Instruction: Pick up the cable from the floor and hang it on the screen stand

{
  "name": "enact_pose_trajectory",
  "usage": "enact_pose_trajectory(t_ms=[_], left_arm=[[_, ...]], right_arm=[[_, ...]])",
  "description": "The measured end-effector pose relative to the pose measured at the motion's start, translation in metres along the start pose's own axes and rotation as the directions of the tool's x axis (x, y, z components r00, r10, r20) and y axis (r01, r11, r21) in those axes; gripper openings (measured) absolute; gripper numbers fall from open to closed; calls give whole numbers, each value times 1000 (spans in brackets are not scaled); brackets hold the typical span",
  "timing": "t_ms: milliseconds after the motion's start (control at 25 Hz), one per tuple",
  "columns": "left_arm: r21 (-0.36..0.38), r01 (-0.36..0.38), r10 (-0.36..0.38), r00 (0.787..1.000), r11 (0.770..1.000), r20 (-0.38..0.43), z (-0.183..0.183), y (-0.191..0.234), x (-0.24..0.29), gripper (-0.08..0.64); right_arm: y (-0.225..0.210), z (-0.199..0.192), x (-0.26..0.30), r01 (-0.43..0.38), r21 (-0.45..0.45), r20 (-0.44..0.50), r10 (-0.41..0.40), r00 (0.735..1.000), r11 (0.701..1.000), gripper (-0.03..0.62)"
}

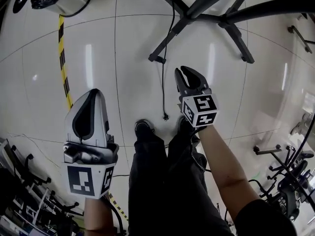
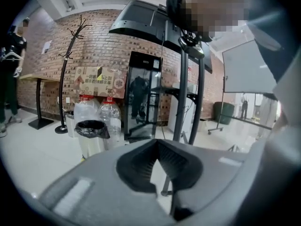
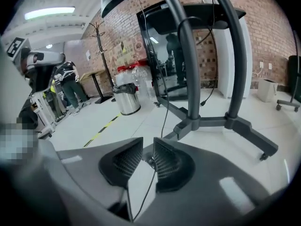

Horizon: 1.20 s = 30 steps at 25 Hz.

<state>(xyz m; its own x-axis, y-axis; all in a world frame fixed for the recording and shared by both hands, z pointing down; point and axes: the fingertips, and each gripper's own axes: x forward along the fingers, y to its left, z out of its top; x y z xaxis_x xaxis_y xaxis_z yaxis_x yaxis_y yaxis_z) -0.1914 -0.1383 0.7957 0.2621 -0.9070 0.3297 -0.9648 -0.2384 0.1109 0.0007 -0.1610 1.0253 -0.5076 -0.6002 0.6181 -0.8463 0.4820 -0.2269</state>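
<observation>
Right hand-held gripper (image 1: pixel 185 71) released, empty — cable (image 1: pixel 163 77) lies lengthwise from screen stand (image 1: pixel 197 9), plug end toward person.

1. My left hand-held gripper (image 1: pixel 92 96): light grey shell, black ribbed pads; marker cube (image 1: pixel 81 181) in black-and-white squares.
2. My right hand-held gripper (image 1: pixel 187 73): dark grey, black pads.
3. Cable (image 1: pixel 164 82): black.
4. Floor (image 1: pixel 123 58): glossy white tiles, thin dark joints.
5. Tape (image 1: pixel 62 58): yellow-and-black stripes.
6. Screen stand (image 1: pixel 206 9): black.
7. Wall (image 2: pixel 103 51): red-brown brick.
8. Bottles (image 2: pixel 110 114): clear, red caps.
9. My trousers (image 1: pixel 157 181): black.
</observation>
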Motion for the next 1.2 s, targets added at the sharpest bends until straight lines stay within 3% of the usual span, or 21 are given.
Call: enact_pose_trajectory(t_ms=[200,400,640,840,920,1000,1200], left_arm=[[-1,-10,10,1000,1000,-22,-52,5,11,5],[-1,-13,13,1000,1000,-16,-75,15,20,5],[2,-8,8,1000,1000,-24,-103,26,26,5],[25,-3,4,1000,1000,-30,-110,35,27,5],[25,-17,18,999,1000,-31,-110,40,27,5],[12,-38,38,999,999,-28,-107,43,27,5],[-2,-44,44,999,999,-25,-102,39,20,5]], right_arm=[[-7,-49,47,-35,-22,-58,34,998,999,86],[-11,-98,81,-75,62,-113,81,990,995,130],[-7,-165,119,-89,60,-259,101,961,994,156],[-7,-199,135,-99,45,-346,108,932,994,156],[-5,-209,139,-100,51,-377,112,919,994,152],[-5,-215,140,-95,49,-400,107,910,994,87],[7,-205,135,-111,88,-395,137,909,990,46]])
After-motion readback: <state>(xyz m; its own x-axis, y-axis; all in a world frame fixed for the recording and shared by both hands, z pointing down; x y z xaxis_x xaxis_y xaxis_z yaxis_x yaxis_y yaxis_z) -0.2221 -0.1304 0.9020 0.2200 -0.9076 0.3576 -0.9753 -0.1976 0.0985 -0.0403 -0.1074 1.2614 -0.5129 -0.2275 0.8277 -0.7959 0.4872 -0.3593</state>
